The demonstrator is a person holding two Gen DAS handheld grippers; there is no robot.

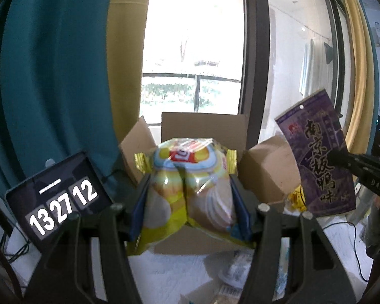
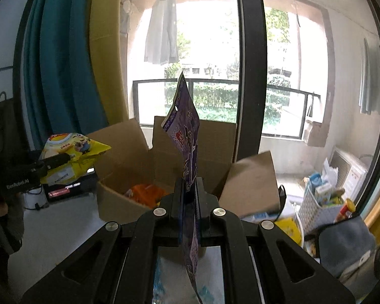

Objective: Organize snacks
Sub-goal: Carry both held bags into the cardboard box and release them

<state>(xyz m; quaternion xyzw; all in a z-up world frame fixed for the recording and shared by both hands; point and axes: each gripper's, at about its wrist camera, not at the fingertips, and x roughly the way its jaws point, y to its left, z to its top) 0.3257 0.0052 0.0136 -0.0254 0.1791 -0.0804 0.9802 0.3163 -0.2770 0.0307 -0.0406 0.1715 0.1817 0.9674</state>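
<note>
Right now your left claw (image 1: 190,200) pinches a puffy yellow snack bag (image 1: 187,190) in front of the open cardboard box (image 1: 205,129), while your right claw (image 2: 189,197) clamps a flat purple packet (image 2: 186,131) upright before it.

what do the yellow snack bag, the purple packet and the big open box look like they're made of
Yellow snack bag: glossy plastic film, probably; it shows bright glare and crinkles, and puffs out between the jaws.
Purple packet: thin printed film or foil laminate, as it looks; flat, slightly curled, with a punched hang hole.
Box: plain brown corrugated cardboard, matte, with creased flaps standing open.
</note>
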